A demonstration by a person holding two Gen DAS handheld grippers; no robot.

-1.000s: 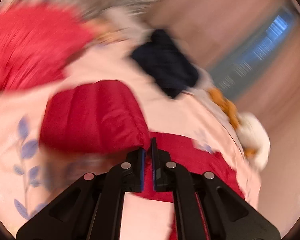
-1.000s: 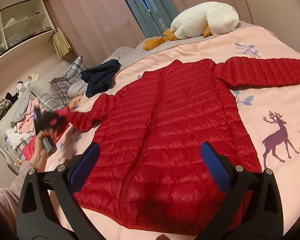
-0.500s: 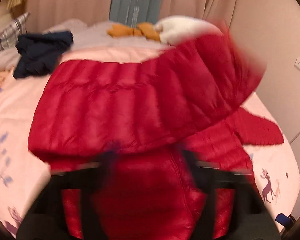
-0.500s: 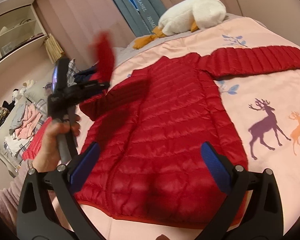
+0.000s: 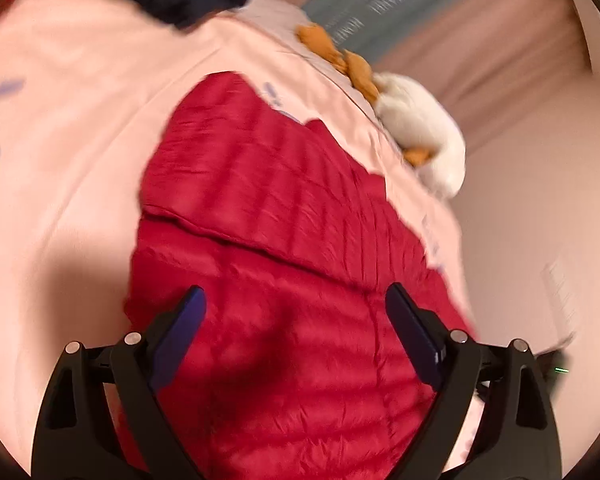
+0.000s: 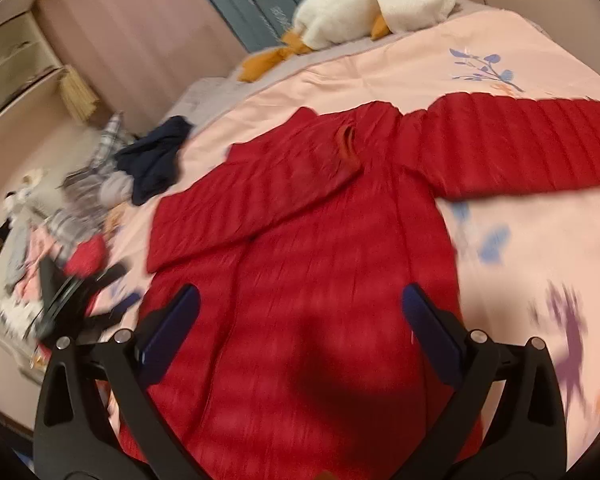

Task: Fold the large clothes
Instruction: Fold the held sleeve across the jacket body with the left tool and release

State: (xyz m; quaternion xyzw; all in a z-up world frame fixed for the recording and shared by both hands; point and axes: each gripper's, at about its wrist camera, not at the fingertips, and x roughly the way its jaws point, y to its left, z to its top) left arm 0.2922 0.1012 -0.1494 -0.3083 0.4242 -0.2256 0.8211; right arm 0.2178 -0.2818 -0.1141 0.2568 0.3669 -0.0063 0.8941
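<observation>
Red quilted puffer jacket [image 6: 320,280] lies front-up on the pink printed bedspread [image 6: 540,240] of a bed, and both sets of jaws stand released above it with nothing between their blue pads. In the left wrist view the left gripper [image 5: 296,312] hangs over the jacket's body, its jaws having just been opening and now spread wide, empty. At 12 o'clock from them one sleeve lies folded across the chest as a diagonal band with a raised edge. In the right wrist view the right gripper [image 6: 300,308] hovers over the lower body of the jacket, jaws wide apart and clear of the cloth. At 11 o'clock from them is that same folded sleeve, crossing the chest; at 2 o'clock the other sleeve stretches straight out toward the frame's right edge, flat on the bedspread. The left gripper shows there too, blurred, at 9 o'clock, off the jacket's edge. Farther out, at 12 o'clock near the head of the bed, a white plush goose with orange feet [image 6: 372,0] lies across the bedspread. At 10 o'clock a dark navy crumpled garment [image 6: 156,160] rests beside the jacket's shoulder, not touching it, with a blurred heap of mixed clothes [image 6: 60,216] beyond it.
</observation>
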